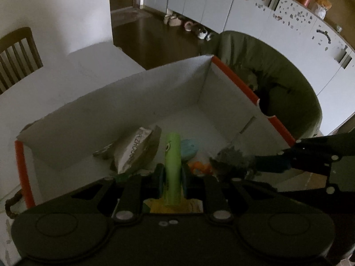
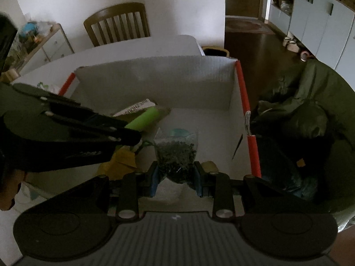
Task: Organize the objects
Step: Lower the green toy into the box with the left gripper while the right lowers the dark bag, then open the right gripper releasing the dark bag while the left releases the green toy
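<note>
A: Above the white box (image 2: 155, 84), what do you hold?
B: Your left hand-held gripper (image 1: 172, 177) clamps the green tube (image 1: 172, 168), long axis forward; your right hand-held gripper (image 2: 176, 173) pinches the bead bag (image 2: 176, 153), both poised over the box floor.

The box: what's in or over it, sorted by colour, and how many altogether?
Green: 1, the tube in the left gripper
Dark: 1, the bag of beads in the right gripper
White: 1, printed packet
Blue: 1, blue item
Orange: 1, orange item
Yellow: 1, yellow item
Total: 6
</note>
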Tool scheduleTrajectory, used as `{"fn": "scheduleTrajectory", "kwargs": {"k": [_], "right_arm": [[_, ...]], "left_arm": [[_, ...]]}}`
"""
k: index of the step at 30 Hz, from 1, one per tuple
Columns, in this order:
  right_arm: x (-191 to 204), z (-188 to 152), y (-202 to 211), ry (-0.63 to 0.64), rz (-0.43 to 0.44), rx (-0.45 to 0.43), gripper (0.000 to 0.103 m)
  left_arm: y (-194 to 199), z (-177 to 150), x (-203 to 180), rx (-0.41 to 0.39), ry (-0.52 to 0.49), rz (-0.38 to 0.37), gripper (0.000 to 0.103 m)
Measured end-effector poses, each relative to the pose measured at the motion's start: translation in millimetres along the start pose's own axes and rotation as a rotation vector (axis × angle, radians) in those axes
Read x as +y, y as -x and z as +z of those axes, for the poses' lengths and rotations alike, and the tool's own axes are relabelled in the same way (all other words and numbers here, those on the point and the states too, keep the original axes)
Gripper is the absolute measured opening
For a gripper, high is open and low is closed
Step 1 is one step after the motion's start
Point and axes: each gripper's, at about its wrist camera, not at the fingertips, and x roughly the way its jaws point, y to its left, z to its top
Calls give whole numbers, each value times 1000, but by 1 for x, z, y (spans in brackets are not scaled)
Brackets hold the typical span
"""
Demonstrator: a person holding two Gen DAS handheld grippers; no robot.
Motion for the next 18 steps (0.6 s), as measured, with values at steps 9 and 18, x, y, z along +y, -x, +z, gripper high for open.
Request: {"fn": "scheduleTrajectory", "kwargs": {"k": [9, 18], "right_arm": [[-2, 2, -14, 25, -10, 19, 31], [-1, -2, -14, 46, -36, 20, 32]], "left_arm": [[-22, 6, -5, 63, -26, 2, 14], [-36, 10, -2, 113, -9, 5, 14]]}}
